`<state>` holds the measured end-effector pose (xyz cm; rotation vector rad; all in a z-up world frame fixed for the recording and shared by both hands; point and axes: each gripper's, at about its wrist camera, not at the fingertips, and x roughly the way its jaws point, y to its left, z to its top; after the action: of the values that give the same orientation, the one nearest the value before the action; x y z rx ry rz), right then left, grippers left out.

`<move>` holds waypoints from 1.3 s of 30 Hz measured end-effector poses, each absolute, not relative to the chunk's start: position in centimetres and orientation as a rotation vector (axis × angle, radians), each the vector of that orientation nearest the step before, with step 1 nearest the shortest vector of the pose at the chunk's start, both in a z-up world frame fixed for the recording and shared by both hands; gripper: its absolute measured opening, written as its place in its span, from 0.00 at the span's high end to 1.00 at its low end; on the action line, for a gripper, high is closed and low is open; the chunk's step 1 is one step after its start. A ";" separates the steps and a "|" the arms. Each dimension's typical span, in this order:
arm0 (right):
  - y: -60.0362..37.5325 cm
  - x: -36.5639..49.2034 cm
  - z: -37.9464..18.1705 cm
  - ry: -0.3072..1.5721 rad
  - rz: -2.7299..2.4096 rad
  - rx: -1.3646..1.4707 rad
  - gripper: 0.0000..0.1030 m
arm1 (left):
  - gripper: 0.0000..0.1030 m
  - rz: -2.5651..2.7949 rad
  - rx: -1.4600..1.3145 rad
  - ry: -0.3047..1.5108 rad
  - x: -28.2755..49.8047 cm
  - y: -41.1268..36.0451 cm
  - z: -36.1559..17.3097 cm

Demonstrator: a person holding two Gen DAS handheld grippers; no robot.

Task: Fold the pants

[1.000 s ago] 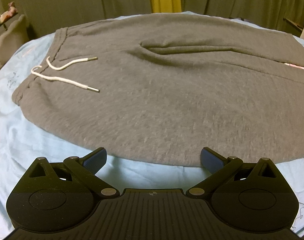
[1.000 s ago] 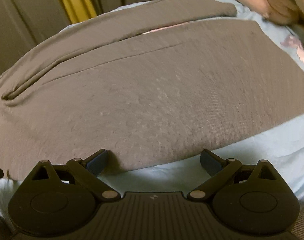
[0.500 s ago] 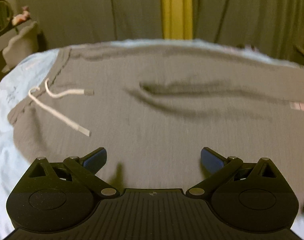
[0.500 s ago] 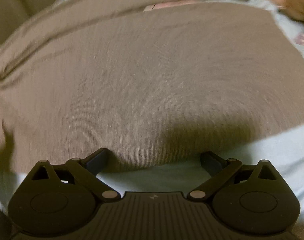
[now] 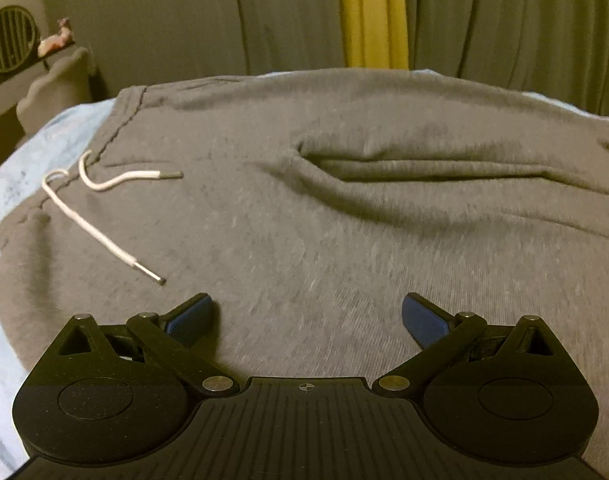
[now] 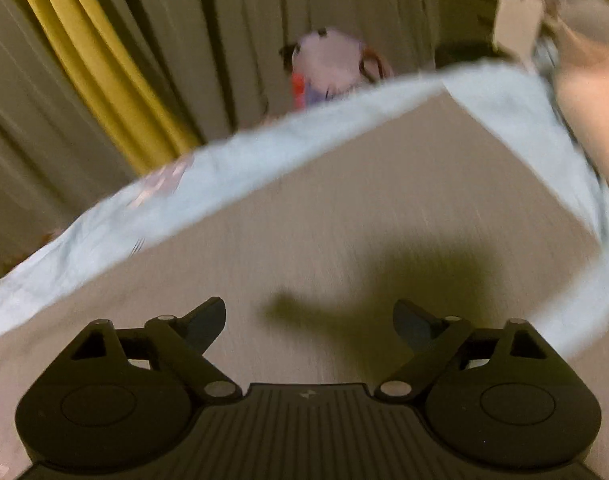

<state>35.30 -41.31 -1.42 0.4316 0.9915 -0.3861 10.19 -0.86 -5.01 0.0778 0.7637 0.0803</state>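
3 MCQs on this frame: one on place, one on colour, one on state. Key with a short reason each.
1. In the left wrist view, where does the drawstring lie?
A. on the pants near the waistband at left
B. on the bedsheet, clear of the pants
C. between the gripper's pads

2. What colour is the drawstring?
A. yellow
B. white
C. blue

3. How is the left gripper?
A. shut on fabric
B. shut on the drawstring
C. open above the fabric, gripping nothing

Key: 1 A, both cord ends rest on grey fabric beside the waistband. 2 B, the cord is white with darker tips. 3 C, the blue pads stand wide apart.
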 end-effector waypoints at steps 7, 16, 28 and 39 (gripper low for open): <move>-43.7 43.0 -5.4 0.932 -0.573 0.567 0.36 | 0.00 0.085 0.102 0.735 10.5 -1.0 -5.7; -45.2 45.2 -8.0 0.893 -0.709 0.596 0.58 | 0.00 0.092 0.094 0.725 10.4 -1.3 -6.0; -44.0 36.5 -2.1 0.701 -0.589 0.391 1.00 | 0.00 0.087 0.102 0.718 10.1 -1.2 -6.1; -45.5 30.5 -2.6 0.773 -0.449 0.531 0.72 | 0.00 0.108 0.071 0.753 9.6 -1.1 -5.6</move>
<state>30.46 -45.48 -2.57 0.5310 0.7733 -0.4494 9.63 -1.09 -5.57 0.0712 0.7533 0.1084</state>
